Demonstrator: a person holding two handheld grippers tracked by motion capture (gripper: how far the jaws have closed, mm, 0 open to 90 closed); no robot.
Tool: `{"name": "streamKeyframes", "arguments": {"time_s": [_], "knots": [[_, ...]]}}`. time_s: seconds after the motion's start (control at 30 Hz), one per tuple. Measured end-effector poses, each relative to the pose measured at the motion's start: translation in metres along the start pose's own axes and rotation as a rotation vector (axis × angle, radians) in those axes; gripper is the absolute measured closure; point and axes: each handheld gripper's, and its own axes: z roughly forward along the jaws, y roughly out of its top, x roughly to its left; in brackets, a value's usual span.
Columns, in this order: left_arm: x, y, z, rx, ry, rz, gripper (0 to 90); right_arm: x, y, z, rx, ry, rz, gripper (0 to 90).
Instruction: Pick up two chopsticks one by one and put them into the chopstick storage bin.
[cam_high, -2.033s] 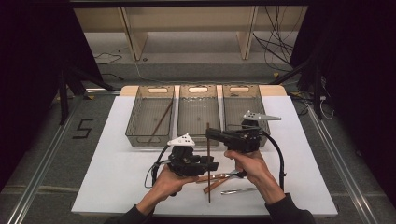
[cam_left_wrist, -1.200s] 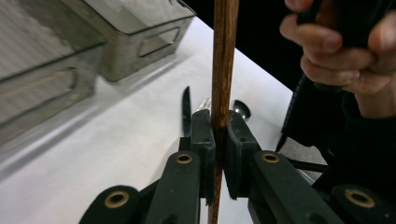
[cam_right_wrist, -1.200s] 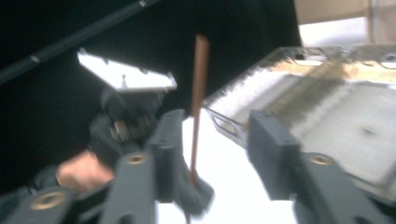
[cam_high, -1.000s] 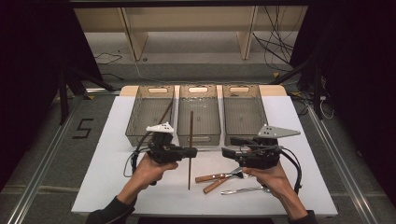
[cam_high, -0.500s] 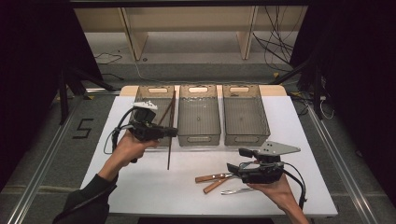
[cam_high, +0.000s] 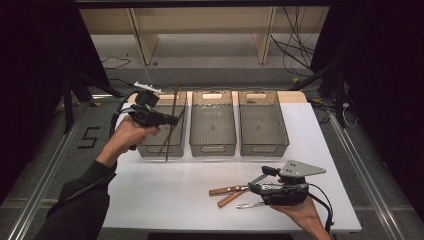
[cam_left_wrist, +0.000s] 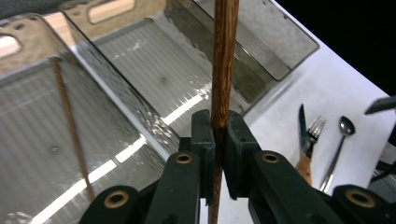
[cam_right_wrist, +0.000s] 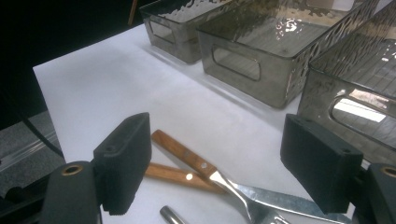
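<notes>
At the far left of the desk (cam_high: 150, 195), the left hand-held gripper (cam_high: 167, 120) is raised above the leftmost bin (cam_high: 150, 147) and is clenched on a long wooden chopstick (cam_high: 171, 117), which stands nearly upright, its lower end hanging over that bin's near rim and its top rising past the bin's far edge. In the left gripper view the two black jaws pinch the chopstick (cam_left_wrist: 223, 70) at about mid-length, and a second chopstick (cam_left_wrist: 70, 126) lies slanted inside the bin below. Next to the right comes the middle bin (cam_high: 212, 147), then the right bin (cam_high: 263, 147), all three set side by side in a row along the far part of the white desk. On the near part of the desk, right of centre, lie a wooden-handled knife (cam_high: 227, 190) and a wooden-handled fork (cam_high: 231, 199), their handles crossing, with a metal spoon (cam_high: 252, 204) just beside them. Farthest right, the right hand-held gripper (cam_high: 257, 182) sits low over this cutlery with its jaws spread wide and released, having just been opening; in the right gripper view the two wooden handles (cam_right_wrist: 182, 163) lie between the pads, untouched.
</notes>
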Motion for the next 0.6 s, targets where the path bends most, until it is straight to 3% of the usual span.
{"name": "streamKeyframes", "arguments": {"time_s": [0.27, 0.47, 0.57, 0.6], "knots": [[0.020, 0.018, 0.006, 0.064, 0.068, -0.015, 83.9, 0.000, -0.004, 0.000, 0.002, 0.005, 0.011, 25.3], [0.040, 0.028, 0.011, 0.083, 0.113, -0.033, 83.9, -0.001, -0.005, 0.000, 0.006, 0.004, 0.004, 25.1], [0.049, 0.029, 0.014, 0.083, 0.159, -0.023, 83.9, -0.001, -0.004, -0.001, 0.006, 0.002, 0.005, 25.1], [0.054, 0.029, 0.015, 0.080, 0.167, -0.038, 83.9, -0.001, -0.004, -0.001, 0.007, 0.000, 0.003, 25.1]]}}
